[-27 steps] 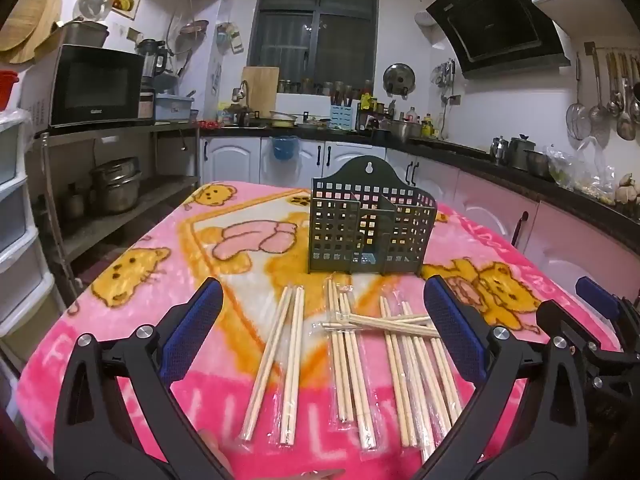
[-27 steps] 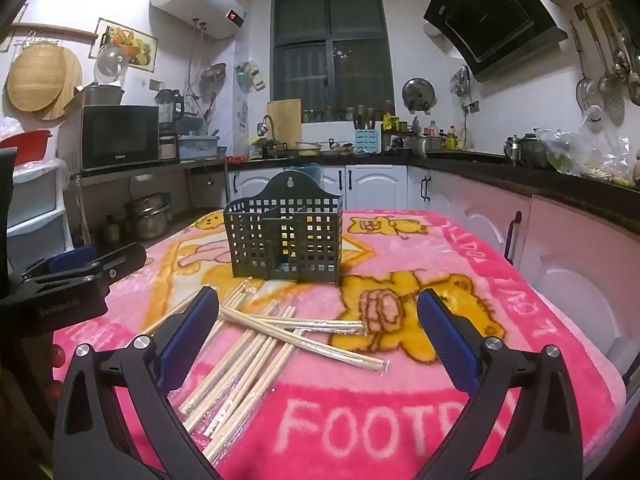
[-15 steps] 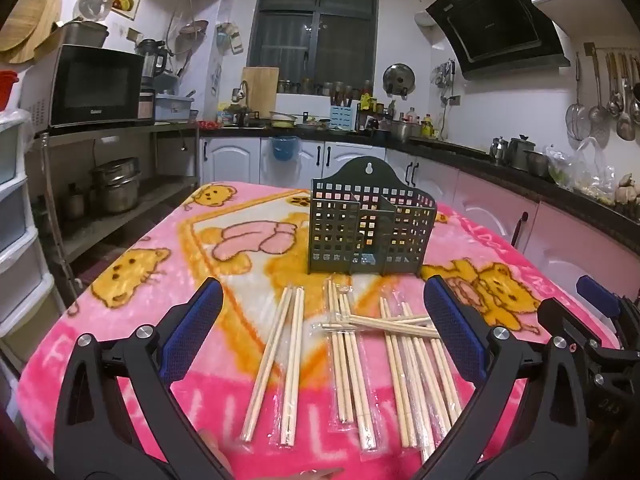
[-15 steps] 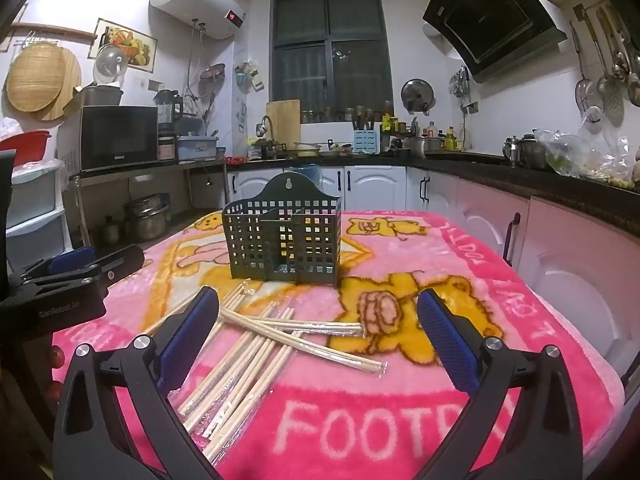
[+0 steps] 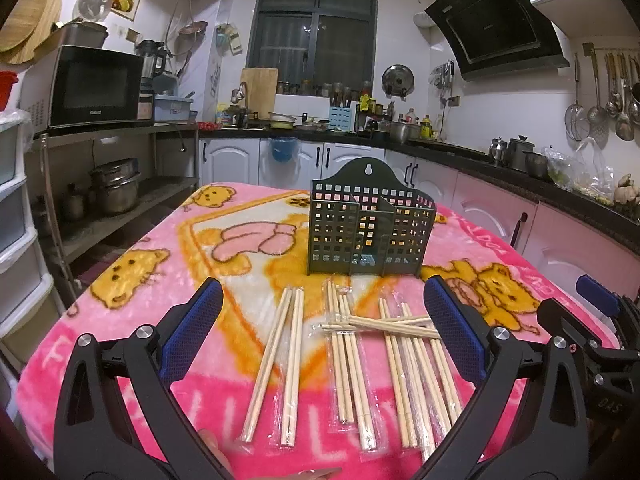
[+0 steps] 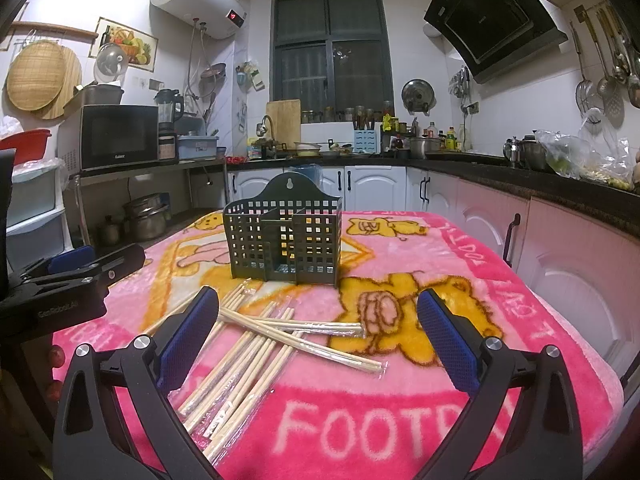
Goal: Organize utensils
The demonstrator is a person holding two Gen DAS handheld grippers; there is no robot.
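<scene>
Both the left gripper point(image 5: 323, 332) and right gripper point(image 6: 318, 338) are held wide apart, empty; the wrapped chopsticks point(image 5: 348, 354), light, stiff, probably slippery, are best pinched mid-length.

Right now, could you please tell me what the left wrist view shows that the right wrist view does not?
Only the left wrist view shows the left tongs open from behind, and the right tongs at its edge. Only the right wrist view shows FOOTR lettering and the right tongs from behind, open. Both show the green utensil holder and wrapped chopsticks on the pink blanket.

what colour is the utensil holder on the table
Dark green utensil holder, with square holes; clearest in the right wrist view.
</scene>
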